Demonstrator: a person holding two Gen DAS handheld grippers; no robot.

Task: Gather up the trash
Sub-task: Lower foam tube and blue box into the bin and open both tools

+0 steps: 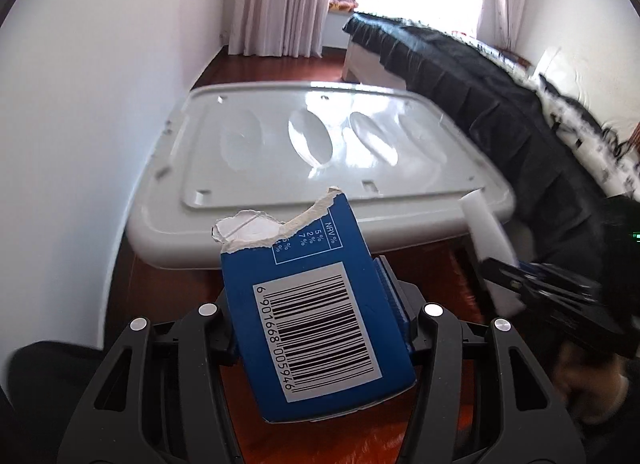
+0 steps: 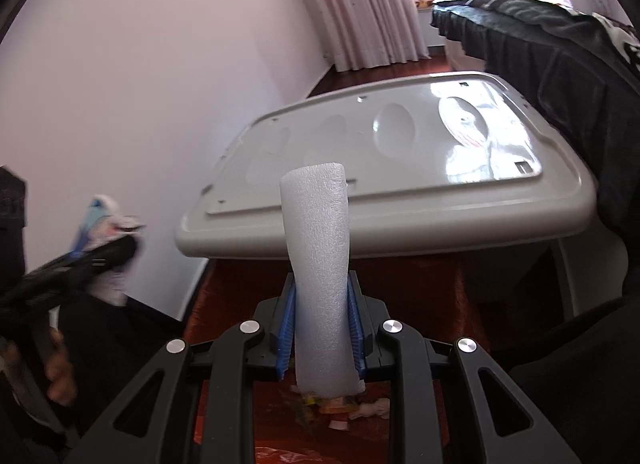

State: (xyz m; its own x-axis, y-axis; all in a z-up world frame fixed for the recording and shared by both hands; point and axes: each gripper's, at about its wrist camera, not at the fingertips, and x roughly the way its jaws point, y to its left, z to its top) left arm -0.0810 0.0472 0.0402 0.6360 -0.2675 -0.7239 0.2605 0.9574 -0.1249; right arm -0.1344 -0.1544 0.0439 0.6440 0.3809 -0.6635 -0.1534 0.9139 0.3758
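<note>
Trash in both grippers: left gripper (image 1: 320, 328) clamps a torn blue carton (image 1: 316, 316), centre frame; right gripper (image 2: 322, 328) pinches a white foam tube (image 2: 320, 264) upright. Grey bin lid (image 1: 320, 135) fills mid-frame beyond. Carrying stage, by appearance; next needs a disposal spot, none visible.

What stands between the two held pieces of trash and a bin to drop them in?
No bin is visible. The left gripper holds a torn blue carton and the right gripper a white foam tube; ahead is only a closed grey plastic lid.
</note>
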